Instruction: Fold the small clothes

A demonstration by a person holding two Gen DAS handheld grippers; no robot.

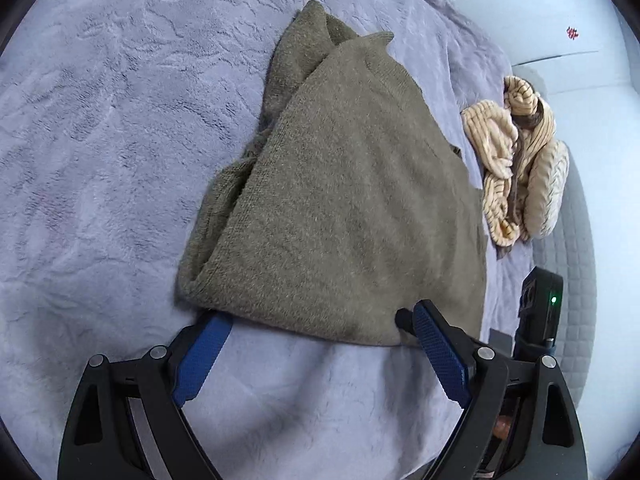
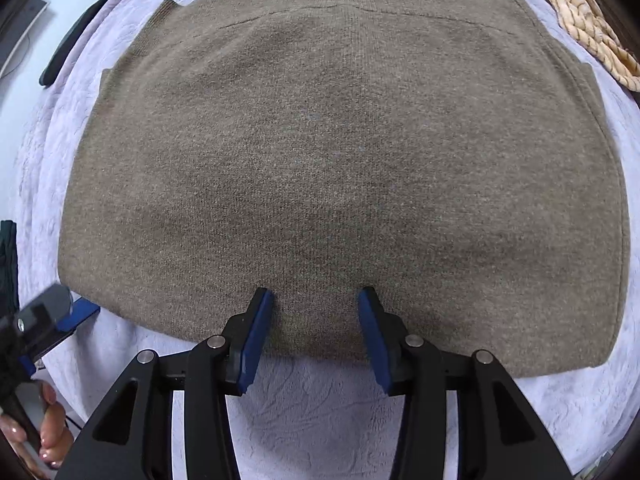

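Both hand-held grippers are spread open right now, nothing pinched in either one. The left hand-held gripper (image 1: 322, 320) is opened really wide, blue pads (image 1: 200, 360) angled outward, pointing forward and low. The right hand-held gripper (image 2: 316, 300) is open too, but with a narrower gap, and its blue fingertips (image 2: 262, 304) are down low and level. In the right wrist view the left gripper pokes in at the far left edge, and you can see the person's left hand (image 2: 44, 432) wrapped around its handle, pink nails showing.
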